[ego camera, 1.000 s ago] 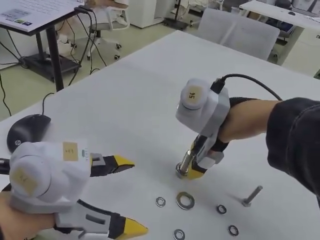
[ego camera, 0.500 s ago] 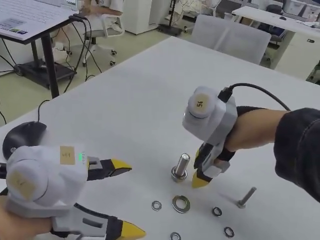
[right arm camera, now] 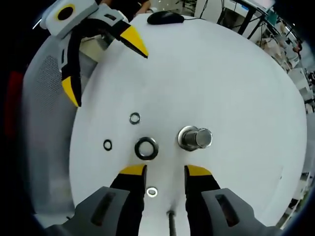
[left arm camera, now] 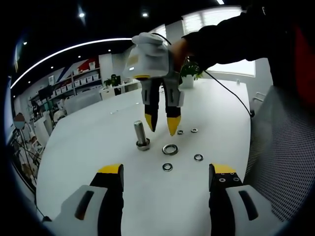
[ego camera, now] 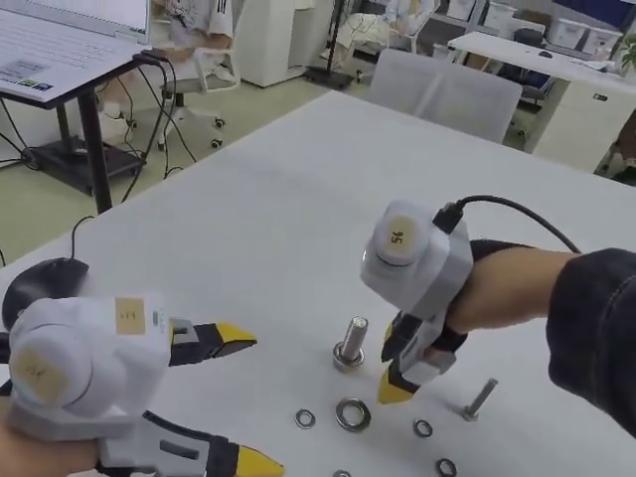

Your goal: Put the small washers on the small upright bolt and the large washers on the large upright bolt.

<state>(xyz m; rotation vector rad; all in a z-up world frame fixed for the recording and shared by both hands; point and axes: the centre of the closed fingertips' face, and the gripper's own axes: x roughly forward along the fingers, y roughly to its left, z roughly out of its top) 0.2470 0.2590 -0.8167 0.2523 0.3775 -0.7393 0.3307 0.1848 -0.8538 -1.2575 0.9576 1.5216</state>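
Hovering beside large bolt (ego camera: 350,341) — right gripper (right arm camera: 166,172) parted, empty; left gripper (ego camera: 250,398) wide open

The upright large bolt (ego camera: 350,343) stands just beside my right gripper (ego camera: 392,373), blocking its left; washers (ego camera: 352,413) lie flat and low beneath. Bare table (ego camera: 278,199) stretches beyond, with my left gripper (ego camera: 245,400) well apart, jaws wide.

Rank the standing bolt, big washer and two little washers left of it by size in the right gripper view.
Standing bolt, though it rises nearer the camera.
Big washer.
Two little washers: they look alike.
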